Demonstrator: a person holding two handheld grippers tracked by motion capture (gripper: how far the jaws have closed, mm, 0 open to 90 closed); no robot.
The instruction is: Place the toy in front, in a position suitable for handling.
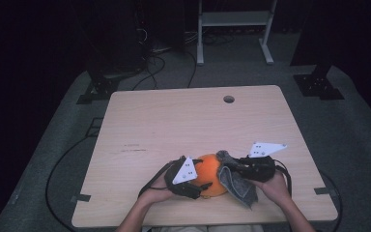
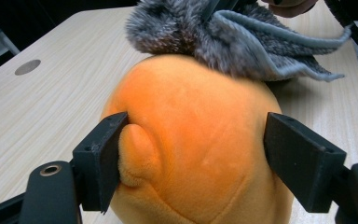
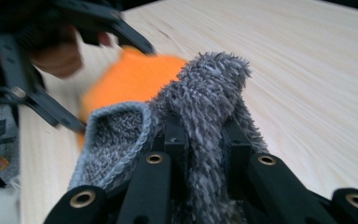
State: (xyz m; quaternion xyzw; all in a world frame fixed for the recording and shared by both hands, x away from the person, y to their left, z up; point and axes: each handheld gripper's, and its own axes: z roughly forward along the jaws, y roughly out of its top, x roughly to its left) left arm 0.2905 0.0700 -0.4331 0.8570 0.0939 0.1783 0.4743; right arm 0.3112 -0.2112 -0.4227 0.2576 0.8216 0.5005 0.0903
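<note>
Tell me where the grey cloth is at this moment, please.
In the high view the grey cloth is near the table's front edge, pinched in the right gripper and draped on the orange plush's right side.

Orange plush ball [image 2: 196,140] on the pale wooden desk [image 2: 42,107], left gripper [image 2: 196,163] with a black jaw pressed into each side of it, grey fluffy cloth [image 2: 233,37] draped over its top, round desk hole [image 2: 28,66] far left of the ball
</note>
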